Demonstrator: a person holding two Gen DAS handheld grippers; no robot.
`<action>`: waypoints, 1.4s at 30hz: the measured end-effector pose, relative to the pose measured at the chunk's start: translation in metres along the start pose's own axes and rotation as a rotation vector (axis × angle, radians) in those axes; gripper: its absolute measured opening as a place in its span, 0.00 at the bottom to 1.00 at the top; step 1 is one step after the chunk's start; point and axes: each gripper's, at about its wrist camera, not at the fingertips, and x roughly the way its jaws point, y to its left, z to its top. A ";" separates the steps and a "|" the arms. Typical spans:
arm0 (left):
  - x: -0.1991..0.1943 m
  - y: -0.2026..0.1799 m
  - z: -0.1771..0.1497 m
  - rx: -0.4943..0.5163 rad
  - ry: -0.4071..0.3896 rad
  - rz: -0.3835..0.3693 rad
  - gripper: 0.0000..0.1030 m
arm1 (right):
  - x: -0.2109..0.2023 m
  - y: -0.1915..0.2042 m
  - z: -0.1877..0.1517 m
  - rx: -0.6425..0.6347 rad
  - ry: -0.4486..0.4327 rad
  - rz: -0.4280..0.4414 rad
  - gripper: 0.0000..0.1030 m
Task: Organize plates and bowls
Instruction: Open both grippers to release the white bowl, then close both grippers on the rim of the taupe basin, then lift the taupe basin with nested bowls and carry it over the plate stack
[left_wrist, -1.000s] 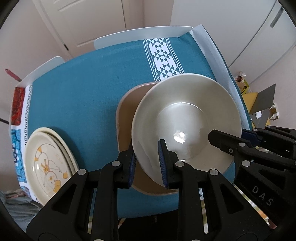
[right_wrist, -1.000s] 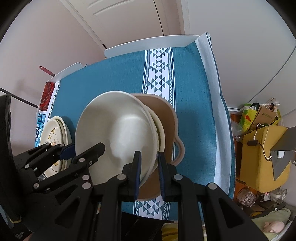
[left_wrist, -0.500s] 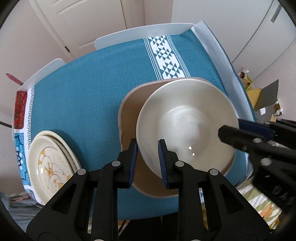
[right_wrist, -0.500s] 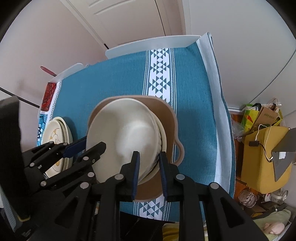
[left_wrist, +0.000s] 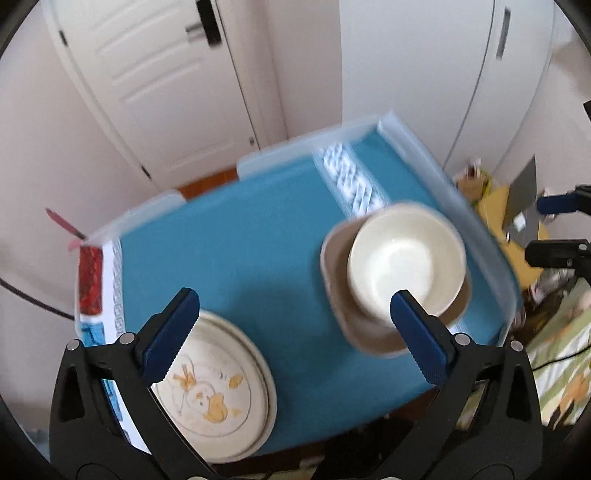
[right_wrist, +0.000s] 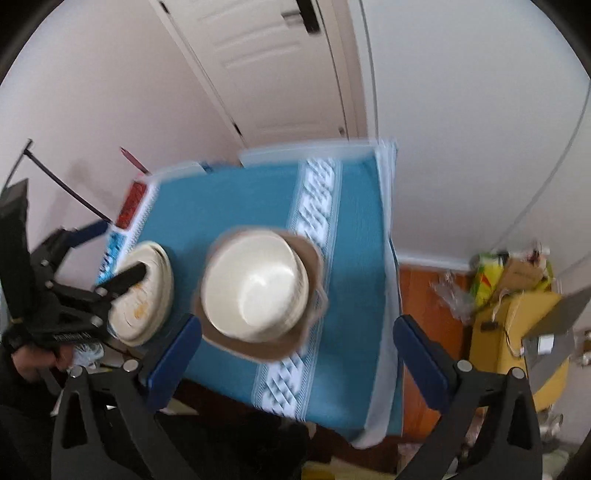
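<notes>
A cream bowl (left_wrist: 406, 264) sits stacked on a brown square plate (left_wrist: 340, 295) on the teal tablecloth; both also show in the right wrist view, bowl (right_wrist: 255, 282) on plate (right_wrist: 314, 258). A stack of cream plates with a yellow drawing (left_wrist: 218, 391) lies at the table's near left, also seen in the right wrist view (right_wrist: 147, 291). My left gripper (left_wrist: 295, 336) is open and empty, raised above the table. My right gripper (right_wrist: 295, 350) is open and empty, raised above the bowl.
The table (left_wrist: 240, 251) has white edges and a white patterned stripe (right_wrist: 314, 199). A white door (left_wrist: 155, 74) stands behind. A yellow box and clutter (right_wrist: 517, 317) sit on the floor to the right.
Both grippers have let go of the cream bowl, opened wide and pulled up and back. The bowl now rests on the brown plate.
</notes>
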 end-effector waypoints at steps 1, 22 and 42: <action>0.007 0.002 -0.004 0.001 0.023 -0.011 1.00 | 0.007 -0.002 -0.002 0.002 0.030 -0.021 1.00; 0.111 -0.033 -0.015 0.160 0.298 -0.086 0.75 | 0.117 0.009 -0.005 -0.255 0.345 -0.192 0.73; 0.124 -0.054 -0.026 0.159 0.205 -0.189 0.12 | 0.143 0.006 -0.024 -0.347 0.204 -0.010 0.16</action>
